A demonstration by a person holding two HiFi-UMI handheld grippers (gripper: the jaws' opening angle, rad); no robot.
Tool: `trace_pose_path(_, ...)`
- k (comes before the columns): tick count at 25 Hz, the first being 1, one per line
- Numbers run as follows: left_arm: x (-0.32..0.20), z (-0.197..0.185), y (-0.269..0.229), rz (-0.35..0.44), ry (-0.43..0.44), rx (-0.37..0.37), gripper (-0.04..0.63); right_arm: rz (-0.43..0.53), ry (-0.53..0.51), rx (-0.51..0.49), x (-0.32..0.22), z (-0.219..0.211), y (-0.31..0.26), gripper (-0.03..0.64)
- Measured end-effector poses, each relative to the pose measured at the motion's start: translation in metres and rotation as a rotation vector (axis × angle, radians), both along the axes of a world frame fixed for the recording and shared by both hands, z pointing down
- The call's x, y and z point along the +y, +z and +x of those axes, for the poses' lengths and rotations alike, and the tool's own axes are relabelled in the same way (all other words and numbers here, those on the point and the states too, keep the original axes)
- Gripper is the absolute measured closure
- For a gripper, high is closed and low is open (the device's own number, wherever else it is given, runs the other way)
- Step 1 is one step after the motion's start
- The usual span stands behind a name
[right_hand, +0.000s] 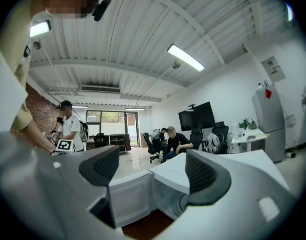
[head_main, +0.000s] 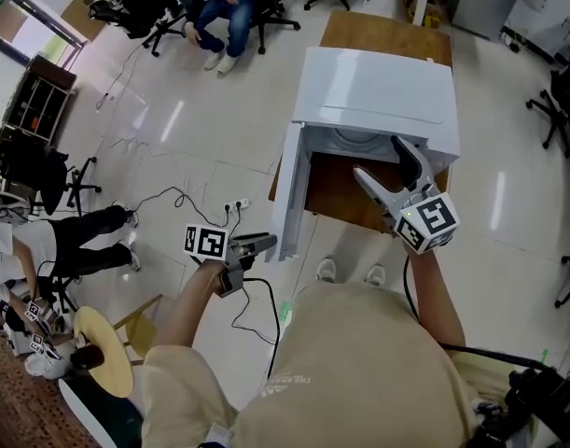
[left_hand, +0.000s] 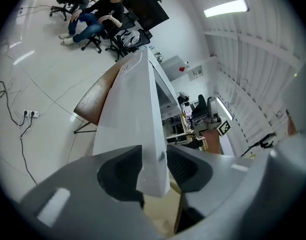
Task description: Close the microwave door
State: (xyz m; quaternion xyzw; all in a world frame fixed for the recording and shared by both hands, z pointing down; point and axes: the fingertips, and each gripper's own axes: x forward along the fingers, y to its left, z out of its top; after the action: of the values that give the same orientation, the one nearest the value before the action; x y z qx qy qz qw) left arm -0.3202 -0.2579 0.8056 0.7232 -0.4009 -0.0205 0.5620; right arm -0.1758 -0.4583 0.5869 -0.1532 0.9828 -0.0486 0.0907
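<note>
A white microwave [head_main: 373, 87] stands on a brown wooden table [head_main: 387, 35]. Its door [head_main: 289, 194] is swung wide open to the left, edge-on to me. My left gripper [head_main: 266, 243] is at the door's free edge, low down. In the left gripper view the door [left_hand: 132, 114] runs between the two pads, and the left gripper [left_hand: 154, 171] is shut on that edge. My right gripper [head_main: 380, 157] hovers in front of the open cavity, open, with nothing between its fingers. The right gripper view shows the microwave [right_hand: 193, 176] and its door [right_hand: 130, 196] beyond the right gripper [right_hand: 153, 169].
Cables and a power strip [head_main: 233, 205] lie on the floor left of the door. People sit on office chairs [head_main: 233, 7] at the back, and a person [head_main: 79, 236] stands at the left. A round stool [head_main: 103, 348] is by my left side. Another chair [head_main: 560, 101] stands at the right.
</note>
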Motion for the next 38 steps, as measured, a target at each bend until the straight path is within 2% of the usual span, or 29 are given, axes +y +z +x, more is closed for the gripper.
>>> trace_pose_path(4, 0.002, 0.001, -0.003, -0.018, -0.033, 0.010, 0.452, 0.001, 0.016, 0.012, 0.005, 0.004, -0.003, 0.216)
trace_pose_path(12, -0.019, 0.042, -0.010, -0.051, -0.125, 0.060, 0.454, -0.021, 0.070, 0.013, -0.007, 0.028, -0.005, 0.218)
trace_pose_path(18, -0.033, 0.065, -0.019, -0.051, -0.118, 0.083, 0.451, -0.016, 0.081, 0.023, -0.003, 0.036, -0.014, 0.218)
trace_pose_path(29, -0.064, 0.116, -0.023, -0.052, -0.098, 0.140, 0.445, -0.032, 0.142, -0.006, -0.005, 0.078, -0.028, 0.221)
trace_pose_path(32, -0.075, 0.127, -0.027, -0.049, -0.104, 0.150, 0.445, -0.037, 0.157, -0.027, -0.006, 0.089, -0.035, 0.260)
trace_pose_path(38, -0.093, 0.147, -0.034, -0.046, -0.104, 0.173, 0.445, -0.035, 0.218, -0.008, -0.009, 0.112, -0.040, 0.259)
